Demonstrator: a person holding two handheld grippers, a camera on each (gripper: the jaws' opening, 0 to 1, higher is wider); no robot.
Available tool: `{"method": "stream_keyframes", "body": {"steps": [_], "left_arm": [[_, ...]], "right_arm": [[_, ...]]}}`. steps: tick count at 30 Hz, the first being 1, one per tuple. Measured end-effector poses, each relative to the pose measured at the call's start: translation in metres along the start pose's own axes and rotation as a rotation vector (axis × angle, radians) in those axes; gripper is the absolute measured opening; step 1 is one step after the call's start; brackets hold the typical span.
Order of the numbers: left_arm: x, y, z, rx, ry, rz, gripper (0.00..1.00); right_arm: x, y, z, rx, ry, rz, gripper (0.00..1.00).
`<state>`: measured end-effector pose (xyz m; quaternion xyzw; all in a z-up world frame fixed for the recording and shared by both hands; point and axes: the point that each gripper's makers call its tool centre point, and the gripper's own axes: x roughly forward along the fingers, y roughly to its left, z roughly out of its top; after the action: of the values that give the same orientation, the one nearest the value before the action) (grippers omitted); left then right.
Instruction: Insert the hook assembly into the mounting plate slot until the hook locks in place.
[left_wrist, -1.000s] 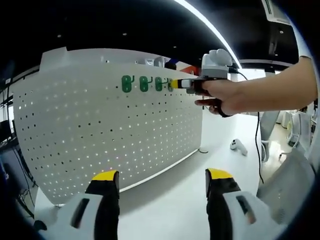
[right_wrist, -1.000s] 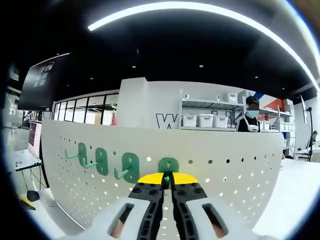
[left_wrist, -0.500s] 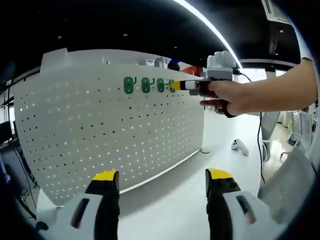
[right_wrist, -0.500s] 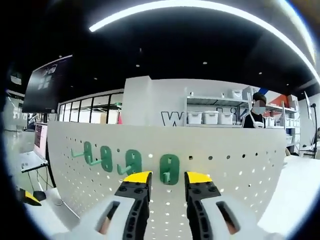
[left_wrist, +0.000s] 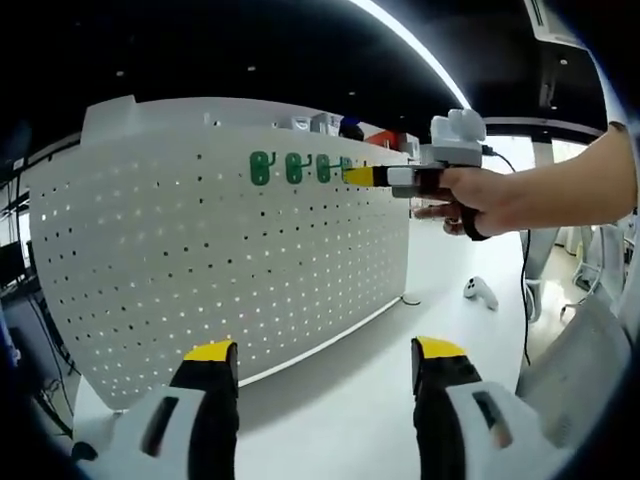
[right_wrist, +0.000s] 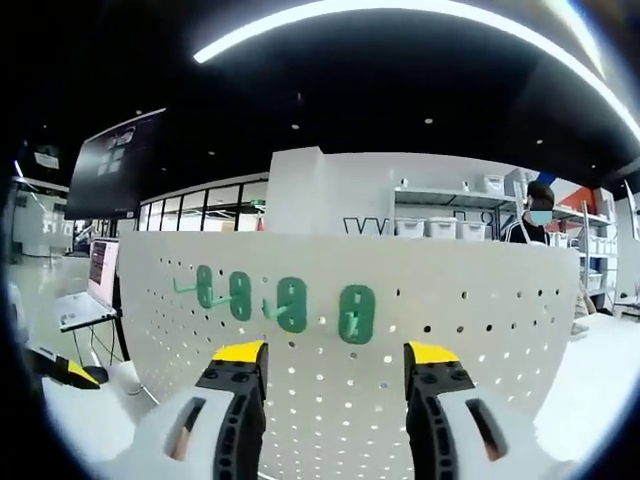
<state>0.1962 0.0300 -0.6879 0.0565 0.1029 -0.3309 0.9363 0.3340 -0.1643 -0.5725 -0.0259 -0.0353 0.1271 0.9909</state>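
Four green plastic hooks (right_wrist: 290, 303) are hanging along the white perforated mounting plate (right_wrist: 480, 330) standing on the desk (left_wrist: 340, 400); the right gripper (right_wrist: 337, 352) and left gripper (left_wrist: 325, 352) are holding yellow-tipped fingers spread, gripping nothing.

Lab: pegboard (right_wrist: 480, 340), bin shelves (right_wrist: 450, 225)

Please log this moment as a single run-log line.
right gripper: open, clear of hook | green hooks: four on pegboard | left gripper: open, empty
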Motion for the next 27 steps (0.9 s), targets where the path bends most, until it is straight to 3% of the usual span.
{"method": "stream_keyframes", "body": {"steps": [8, 21, 27], "left_arm": [[-0.001, -0.001, 0.002, -0.004, -0.006, -0.004, 0.73], [-0.001, 0.005, 0.006, 0.002, -0.009, 0.005, 0.73], [-0.001, 0.007, 0.01, -0.001, -0.024, 0.004, 0.73]], "right_arm": [[-0.002, 0.0, 0.001, 0.005, -0.006, 0.012, 0.53], [-0.026, 0.006, -0.004, 0.02, -0.016, 0.1, 0.53], [-0.039, 0.022, -0.008, 0.011, -0.018, 0.176, 0.55]]}}
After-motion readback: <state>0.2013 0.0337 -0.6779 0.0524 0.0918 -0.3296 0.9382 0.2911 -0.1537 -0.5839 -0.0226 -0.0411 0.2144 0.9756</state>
